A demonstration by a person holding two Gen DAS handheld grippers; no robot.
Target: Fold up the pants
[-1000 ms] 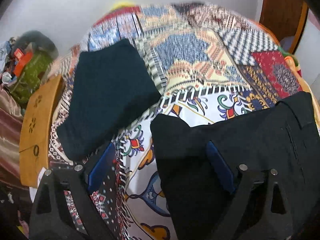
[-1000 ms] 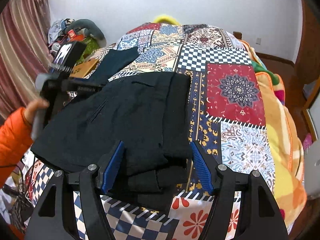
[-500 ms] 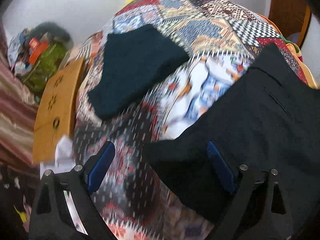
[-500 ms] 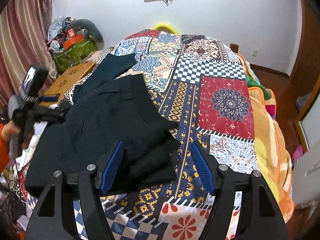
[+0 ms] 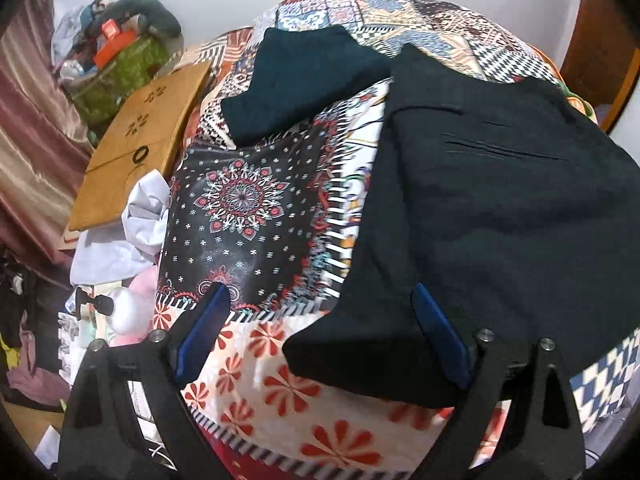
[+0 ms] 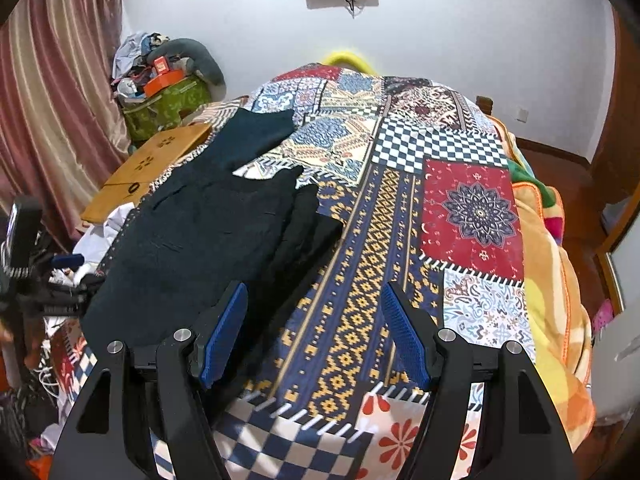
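Observation:
Black pants (image 5: 500, 216) lie folded on the patchwork bedspread (image 5: 248, 208), their near corner between my left gripper's fingers. My left gripper (image 5: 320, 332) is open and empty, held just above the bed's near edge. In the right wrist view the same pants (image 6: 208, 236) lie at the left of the bed, with layered edges on their right side. My right gripper (image 6: 312, 336) is open and empty over the blue and yellow patterned strip, to the right of the pants. The left gripper's body (image 6: 24, 248) shows at the far left.
A second folded dark garment (image 5: 304, 80) lies further back on the bed (image 6: 472, 208). A wooden board (image 5: 140, 144), white cloth (image 5: 132, 224) and a green bag of clutter (image 5: 120, 68) sit left of the bed. An orange blanket (image 6: 552, 264) hangs off the right side.
Both grippers have drawn back toward the near edge of the bed. The pants now lie further from the right gripper, off to its left. The left view now shows more of the bedside floor.

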